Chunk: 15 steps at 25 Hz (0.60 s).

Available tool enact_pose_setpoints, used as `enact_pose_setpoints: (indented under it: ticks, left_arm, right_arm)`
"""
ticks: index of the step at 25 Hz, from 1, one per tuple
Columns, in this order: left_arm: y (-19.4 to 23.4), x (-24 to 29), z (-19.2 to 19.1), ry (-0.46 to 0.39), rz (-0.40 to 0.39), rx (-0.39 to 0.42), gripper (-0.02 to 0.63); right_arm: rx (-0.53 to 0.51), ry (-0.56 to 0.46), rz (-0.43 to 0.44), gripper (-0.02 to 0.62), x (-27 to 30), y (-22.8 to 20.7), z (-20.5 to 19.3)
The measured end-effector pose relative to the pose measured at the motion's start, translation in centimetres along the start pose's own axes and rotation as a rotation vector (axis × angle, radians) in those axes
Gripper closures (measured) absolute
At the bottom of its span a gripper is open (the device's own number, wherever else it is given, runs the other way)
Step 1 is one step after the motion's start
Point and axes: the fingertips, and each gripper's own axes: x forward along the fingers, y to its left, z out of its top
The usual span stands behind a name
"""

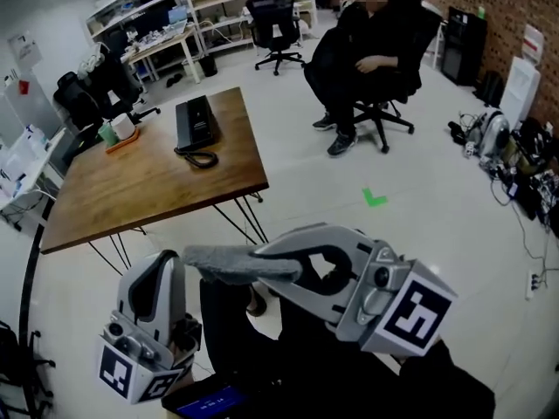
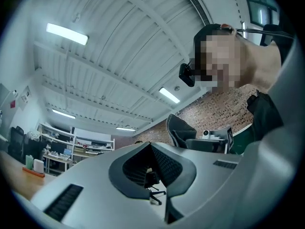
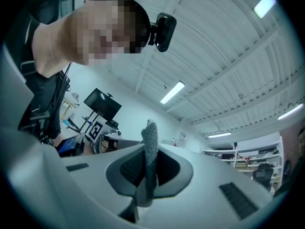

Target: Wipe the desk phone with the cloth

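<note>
Near far edge of table [image 1: 131,190], desk phone [image 1: 196,127]; cloth [image 1: 236,264] well apart.

On the tabletop [image 1: 131,190] the desk phone [image 1: 194,122] stands too far off for its keys or display to be read. The small things [image 1: 118,131] at the tabletop's far left corner, one green and one white on something orange, are too small to name. The cloth [image 1: 229,264] runs in between the fingers [image 1: 314,250] of the right gripper [image 1: 278,267], so its held end is hidden there, and whether its free end touches the tip of the left gripper [image 1: 166,260] or only passes in front of it cannot be told.
</note>
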Motion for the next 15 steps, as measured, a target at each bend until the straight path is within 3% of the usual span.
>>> enact_pose_setpoints:
  ticks: [15]
  left_arm:
    - [-7.0,-3.8,1.3,-0.002,0.066,0.008,0.615]
  right_arm:
    - [-0.018,0.022,0.047,0.572,-4.3,6.1,2.6]
